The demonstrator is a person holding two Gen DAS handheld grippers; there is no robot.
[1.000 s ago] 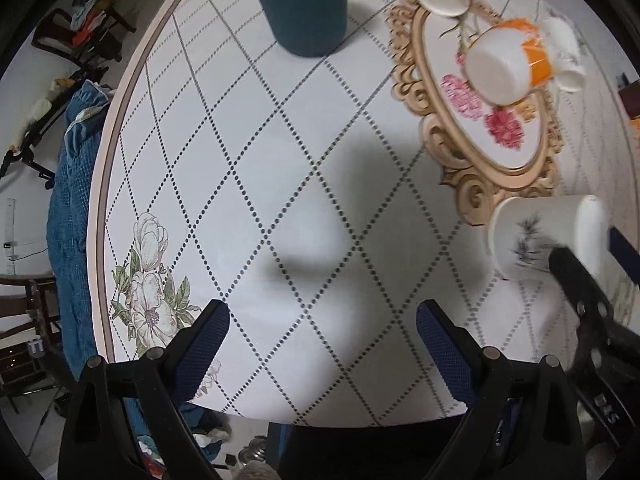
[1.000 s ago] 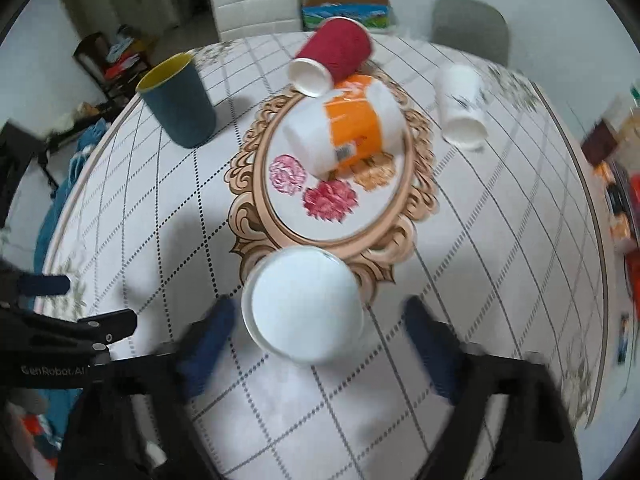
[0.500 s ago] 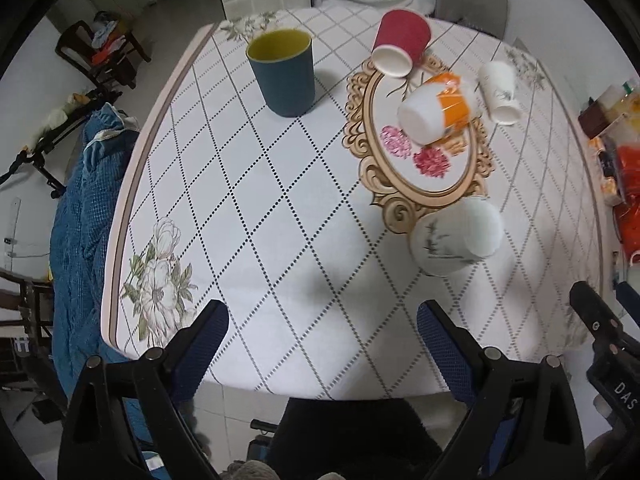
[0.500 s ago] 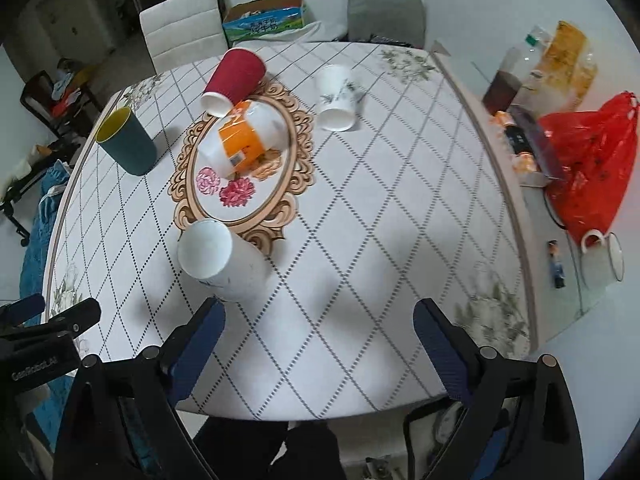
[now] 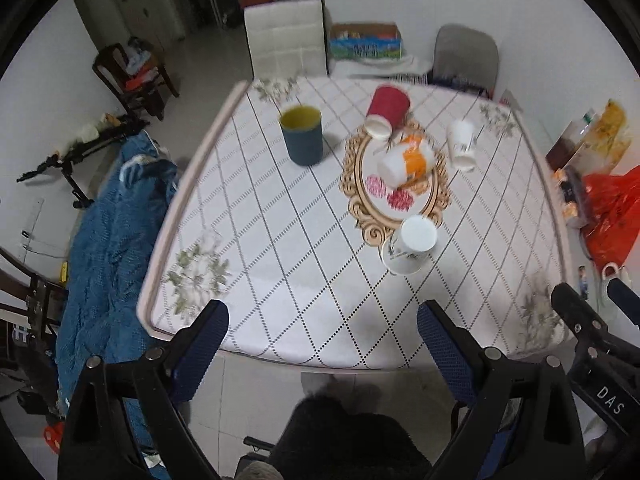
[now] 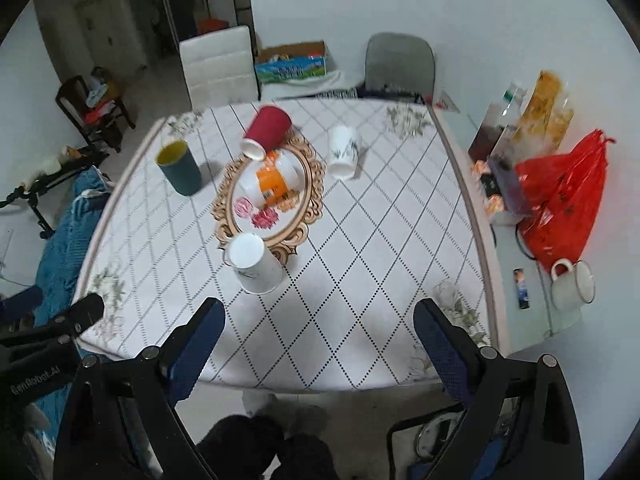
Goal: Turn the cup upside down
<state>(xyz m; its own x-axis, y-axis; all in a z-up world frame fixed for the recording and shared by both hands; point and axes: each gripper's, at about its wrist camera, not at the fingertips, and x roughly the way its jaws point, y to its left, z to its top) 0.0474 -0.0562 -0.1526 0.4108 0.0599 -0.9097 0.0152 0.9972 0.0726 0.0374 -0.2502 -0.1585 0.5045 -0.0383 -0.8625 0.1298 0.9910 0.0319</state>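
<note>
On the tabletop (image 6: 360, 280), near the front edge of the ornate oval print (image 6: 272, 196), the white cup (image 6: 254, 262) sits mouth-down, base up; in the left view the same cup (image 5: 410, 244) reads the same way, rim flat on the cloth. Left hand-held gripper (image 5: 322, 340) and right hand-held gripper (image 6: 318, 336) are both spread wide, holding nothing, both hanging off the near edge well apart from the cup. My read: flip looks done or nearly so. Risks from here: the cup looks slightly tilted in the right view, can't tell if that's fisheye or the rim riding on a wrinkle; if real, a nudge tips it. Other cups are already down: red cup (image 6: 266, 132) lying on its side, orange cup (image 6: 272, 184) on its side on the print, another white cup (image 6: 343, 151) tilted beyond it. These can roll if the cloth gets tugged or the tabletop bumped. Teal cup (image 6: 179, 167) is upright at the left, still a candidate for flipping; reaching for it with the right hand-held gripper means crossing over the flipped cup, and a finger could clip it. The two hand-held grippers are near each other at the front left, so a collision is possible on a crossed reach. Motion blur in both views, so fine contact is hard to judge.
</note>
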